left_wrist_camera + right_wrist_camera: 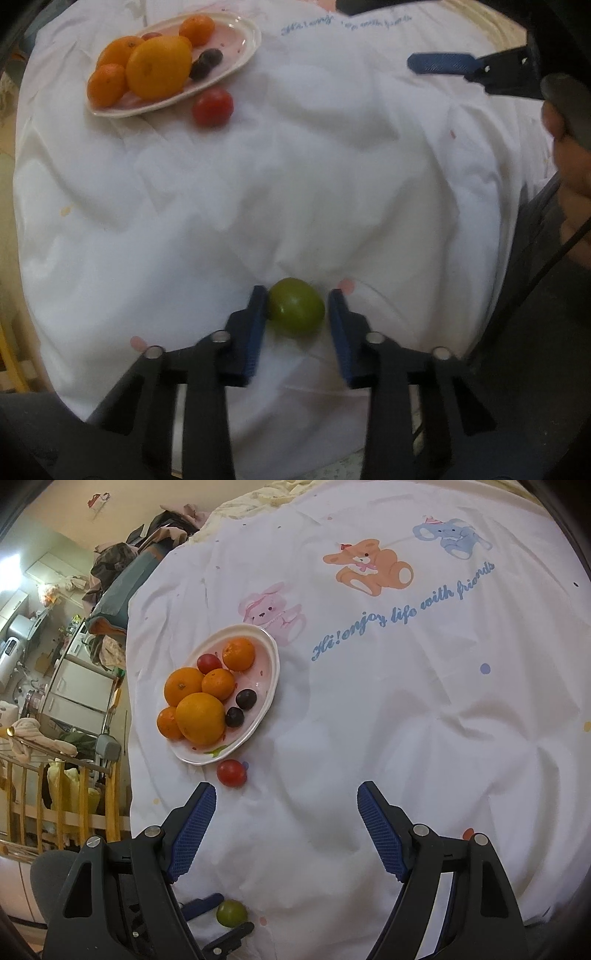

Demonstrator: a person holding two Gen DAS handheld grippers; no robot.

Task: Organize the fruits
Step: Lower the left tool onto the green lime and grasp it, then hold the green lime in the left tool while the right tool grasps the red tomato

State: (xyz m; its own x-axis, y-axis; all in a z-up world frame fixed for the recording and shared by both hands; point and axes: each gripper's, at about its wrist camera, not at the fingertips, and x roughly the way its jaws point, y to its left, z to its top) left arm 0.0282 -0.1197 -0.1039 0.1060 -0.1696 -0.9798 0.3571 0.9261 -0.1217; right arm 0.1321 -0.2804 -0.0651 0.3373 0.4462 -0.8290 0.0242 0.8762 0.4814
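A green fruit (295,312) lies on the white sheet between the open blue pads of my left gripper (297,295); the left pad touches it, the right pad stands just apart. It also shows in the right wrist view (231,913). An oval white plate (236,62) at the far left holds several oranges (159,66), two dark plums (206,62) and a small red fruit. A red tomato (213,107) lies on the sheet beside the plate (271,698), also seen from the right wrist (231,772). My right gripper (286,794) is open and empty above the sheet.
The white sheet (406,720) with cartoon animals and blue lettering covers the surface. A wooden rail (55,812) and room clutter lie beyond its left edge. My right gripper's blue finger (439,63) and a hand (569,166) show at the right in the left wrist view.
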